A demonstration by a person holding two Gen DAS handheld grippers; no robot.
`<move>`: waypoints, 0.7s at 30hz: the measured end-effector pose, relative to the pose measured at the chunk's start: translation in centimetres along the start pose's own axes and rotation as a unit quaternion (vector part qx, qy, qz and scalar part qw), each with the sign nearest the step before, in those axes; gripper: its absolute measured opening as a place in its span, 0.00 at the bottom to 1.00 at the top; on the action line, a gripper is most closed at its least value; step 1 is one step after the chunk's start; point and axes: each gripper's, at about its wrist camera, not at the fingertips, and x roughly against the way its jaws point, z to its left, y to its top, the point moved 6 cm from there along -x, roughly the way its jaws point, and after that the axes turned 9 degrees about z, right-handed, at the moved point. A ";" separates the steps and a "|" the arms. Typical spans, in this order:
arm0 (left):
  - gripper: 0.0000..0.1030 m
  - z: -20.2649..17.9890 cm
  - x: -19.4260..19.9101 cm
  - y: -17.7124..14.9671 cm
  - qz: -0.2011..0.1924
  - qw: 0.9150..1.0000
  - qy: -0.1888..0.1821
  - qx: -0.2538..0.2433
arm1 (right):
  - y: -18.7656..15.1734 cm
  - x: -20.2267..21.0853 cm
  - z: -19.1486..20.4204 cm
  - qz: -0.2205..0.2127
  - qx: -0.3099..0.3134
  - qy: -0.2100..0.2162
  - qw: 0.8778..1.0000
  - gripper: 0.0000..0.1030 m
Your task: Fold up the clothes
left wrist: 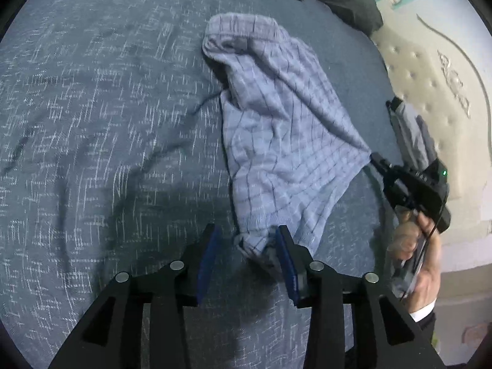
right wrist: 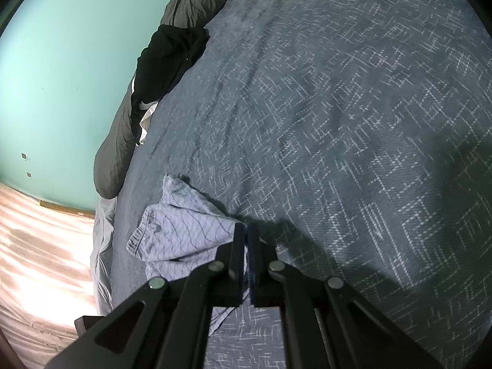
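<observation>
A pale blue checked garment [left wrist: 276,123] lies crumpled on the dark blue bedspread [left wrist: 92,123]. My left gripper [left wrist: 247,230] stands open around the garment's near corner. The cloth hangs between the blue pads and brushes the right pad [left wrist: 287,264], while a gap shows at the left pad. My right gripper [left wrist: 373,156], held by a person's hand [left wrist: 412,246], is shut on the garment's right corner. In the right wrist view the same garment [right wrist: 178,224] bunches just left of my right gripper [right wrist: 246,229], and its hem is pinched between the closed pads.
The bedspread [right wrist: 338,123] stretches far beyond the garment. A black garment [right wrist: 166,58] and an olive quilt [right wrist: 113,153] lie along the bed's edge by the green wall [right wrist: 61,61]. A beige tufted headboard [left wrist: 430,77] stands at the right.
</observation>
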 end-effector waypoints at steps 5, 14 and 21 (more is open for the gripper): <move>0.16 0.2 -0.1 -1.1 0.007 1.000 0.019 -0.008 | 0.1 0.2 -0.1 0.000 -0.001 0.003 1.000 0.02; 0.18 -0.2 1.7 -0.2 -0.021 1.000 0.022 -0.004 | 0.0 0.4 -0.2 0.000 -0.001 0.003 1.000 0.02; 0.36 0.0 0.9 0.8 -0.013 1.000 0.011 -0.009 | 0.0 0.4 -0.1 0.002 0.000 0.003 1.000 0.02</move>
